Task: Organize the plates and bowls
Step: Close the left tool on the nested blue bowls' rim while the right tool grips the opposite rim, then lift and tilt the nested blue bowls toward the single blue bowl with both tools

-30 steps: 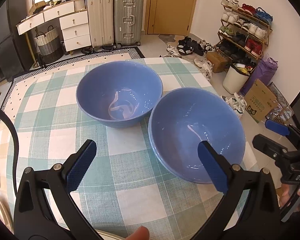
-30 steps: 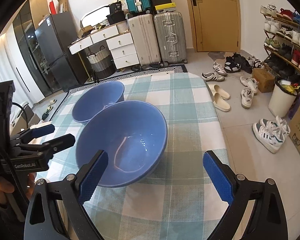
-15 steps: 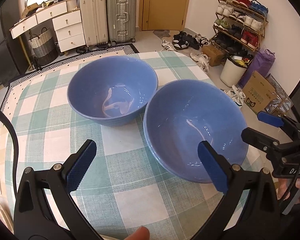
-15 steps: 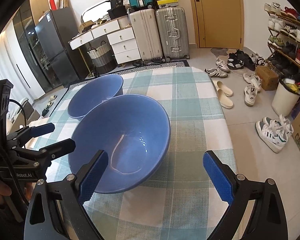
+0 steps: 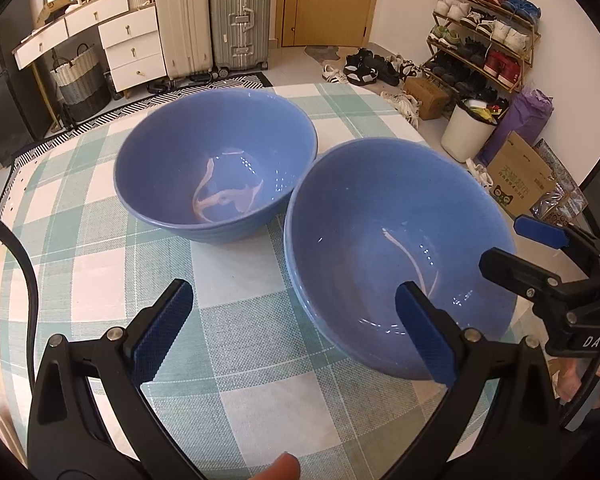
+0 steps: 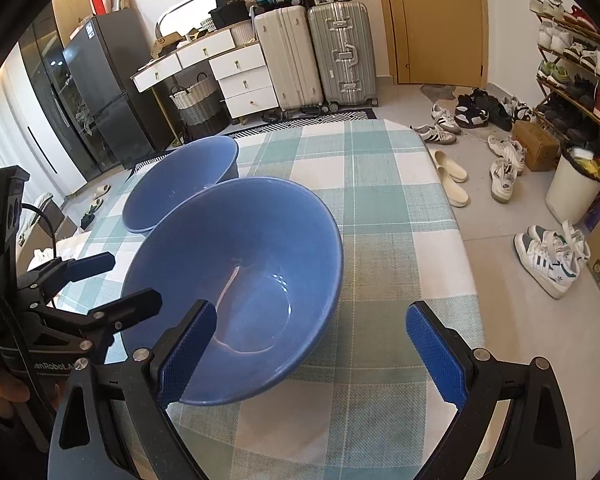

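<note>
Two bowls: near bowl (image 5: 396, 248) and far bowl (image 5: 216, 168), both blue, upright, on the checked worktop (image 5: 252, 292), rims almost touching or just apart; cannot tell which.
Near bowl: towards the worktop's right edge, close to both grippers.
Far bowl: behind and left of the near one, towards the middle of the worktop.
Left gripper (image 5: 292, 328): spread wide, holding nothing; one blue pad over bare cloth, the other in front of the near bowl's rim.
Right gripper (image 6: 316, 356): spread wide, holding nothing; its left pad against or just before the near bowl's front wall, its right pad over bare cloth.
In the way: the left gripper sits just left of the near bowl in the right wrist view.
Count: two bowls, two grippers, two suitcases (image 6: 316, 52).
Open room: bare cloth right of and behind the near bowl.
Around: shoe rack (image 5: 484, 36), white bin (image 5: 466, 132), drawer unit (image 6: 244, 80), loose shoes on the floor.
</note>
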